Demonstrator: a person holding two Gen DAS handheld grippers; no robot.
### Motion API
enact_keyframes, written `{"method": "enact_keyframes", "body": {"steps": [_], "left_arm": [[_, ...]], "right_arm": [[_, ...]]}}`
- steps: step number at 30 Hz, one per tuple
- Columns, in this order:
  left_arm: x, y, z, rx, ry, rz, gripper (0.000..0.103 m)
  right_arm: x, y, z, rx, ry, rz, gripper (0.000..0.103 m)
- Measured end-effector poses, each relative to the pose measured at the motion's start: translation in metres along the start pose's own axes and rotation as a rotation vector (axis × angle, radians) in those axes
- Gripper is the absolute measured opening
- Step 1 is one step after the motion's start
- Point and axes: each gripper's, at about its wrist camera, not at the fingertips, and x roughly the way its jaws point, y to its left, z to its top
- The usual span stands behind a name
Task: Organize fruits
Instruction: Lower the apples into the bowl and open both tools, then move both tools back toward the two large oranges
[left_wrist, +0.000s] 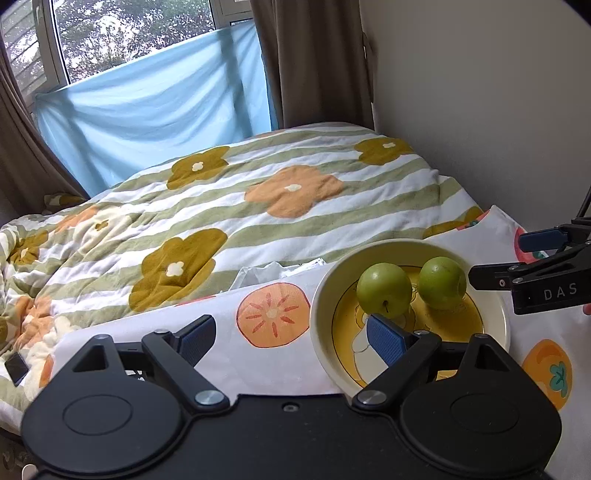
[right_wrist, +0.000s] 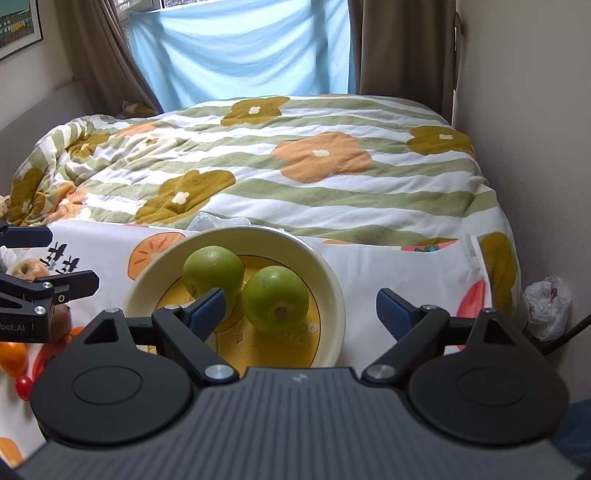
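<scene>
A cream bowl (left_wrist: 495, 314) with a yellow inside holds two green apples, one on the left (left_wrist: 384, 290) and one on the right (left_wrist: 442, 282). It also shows in the right wrist view (right_wrist: 334, 295) with the apples (right_wrist: 214, 271) (right_wrist: 275, 299). My left gripper (left_wrist: 291, 338) is open and empty, its right finger over the bowl's near rim. My right gripper (right_wrist: 304, 312) is open and empty, its left finger above the bowl beside the apples. More fruit lies left of the bowl: a pale apple (right_wrist: 27, 267), an orange (right_wrist: 13, 358), a small red fruit (right_wrist: 23, 386).
The bowl sits on a white cloth (left_wrist: 229, 354) printed with persimmons, laid at the edge of a bed with a flowered striped quilt (left_wrist: 258, 206). A wall (left_wrist: 498, 110) is close on the right. A plastic bag (right_wrist: 548, 306) lies by the wall. A phone (left_wrist: 16, 367) lies at the left.
</scene>
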Motion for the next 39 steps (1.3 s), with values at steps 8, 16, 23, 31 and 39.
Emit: {"method": "enact_keyframes", "body": {"steps": [8, 16, 23, 31, 39], "left_arm": [[-0.058, -0.012, -0.012, -0.052, -0.080, 0.078, 0.094], [-0.118, -0.022, -0.041, -0.147, -0.131, 0.154, 0.098], [-0.153, -0.016, -0.065, -0.207, -0.137, 0.229, 0.098], [-0.172, 0.023, -0.099, -0.258, -0.114, 0.301, 0.099], [-0.168, 0.088, -0.129, -0.242, -0.085, 0.307, 0.099]], "right_arm": [[-0.049, 0.003, -0.006, 0.000, -0.022, 0.022, 0.103], [-0.100, 0.014, -0.016, -0.010, -0.067, 0.090, 0.103], [-0.126, 0.037, -0.028, -0.019, -0.077, 0.142, 0.103], [-0.129, 0.084, -0.041, -0.064, -0.060, 0.199, 0.103], [-0.111, 0.148, -0.058, -0.063, -0.034, 0.217, 0.103]]}}
